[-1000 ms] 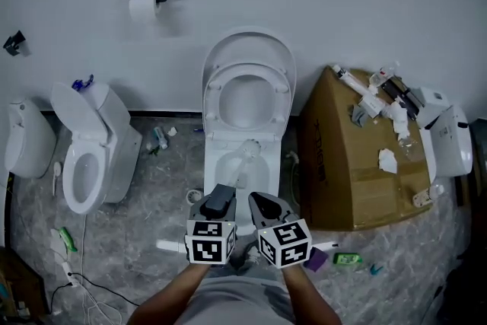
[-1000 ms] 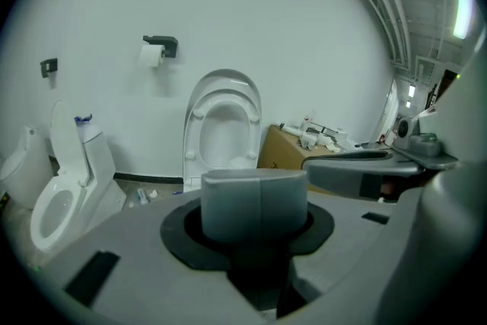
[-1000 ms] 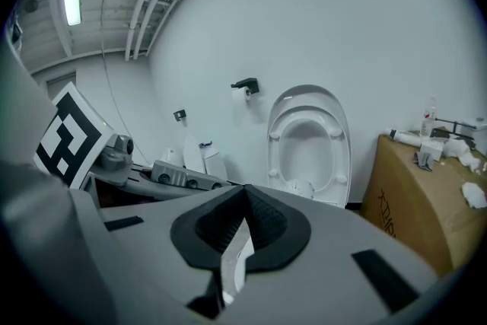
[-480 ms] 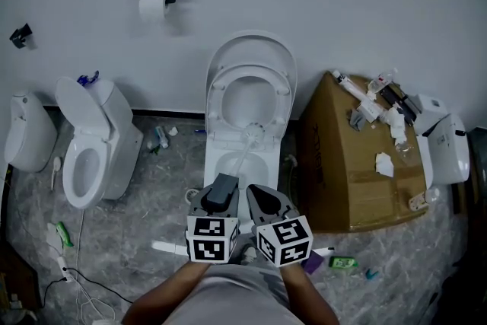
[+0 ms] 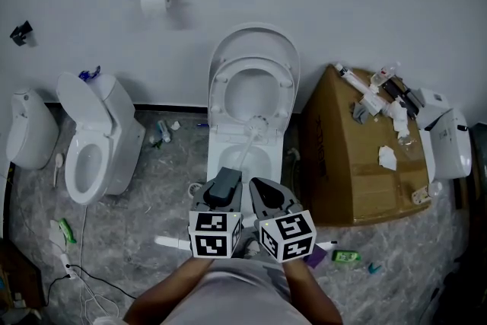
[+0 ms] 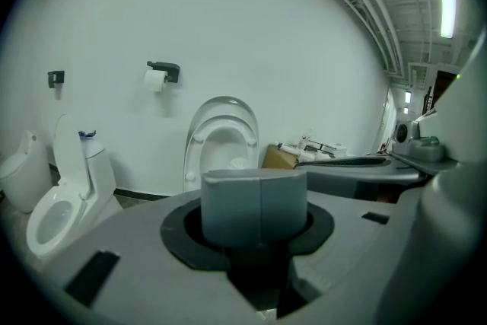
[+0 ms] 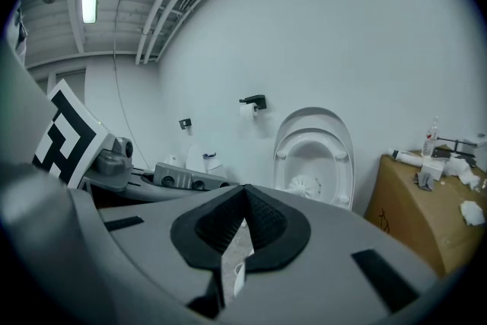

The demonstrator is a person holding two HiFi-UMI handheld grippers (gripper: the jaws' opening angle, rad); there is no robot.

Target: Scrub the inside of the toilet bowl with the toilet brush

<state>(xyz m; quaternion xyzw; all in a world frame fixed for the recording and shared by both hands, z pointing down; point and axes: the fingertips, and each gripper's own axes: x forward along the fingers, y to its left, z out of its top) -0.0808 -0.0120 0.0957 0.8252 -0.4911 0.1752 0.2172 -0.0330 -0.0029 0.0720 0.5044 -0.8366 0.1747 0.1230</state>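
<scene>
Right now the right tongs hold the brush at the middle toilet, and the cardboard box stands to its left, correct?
No. The head view shows the cardboard box to the right of the middle toilet. The right tongs do hold the brush at it.

We have swung the head of the toilet brush (image 5: 259, 124) farther ahead of the right gripper (image 5: 257, 186), toward the raised seat (image 5: 283, 87).
</scene>
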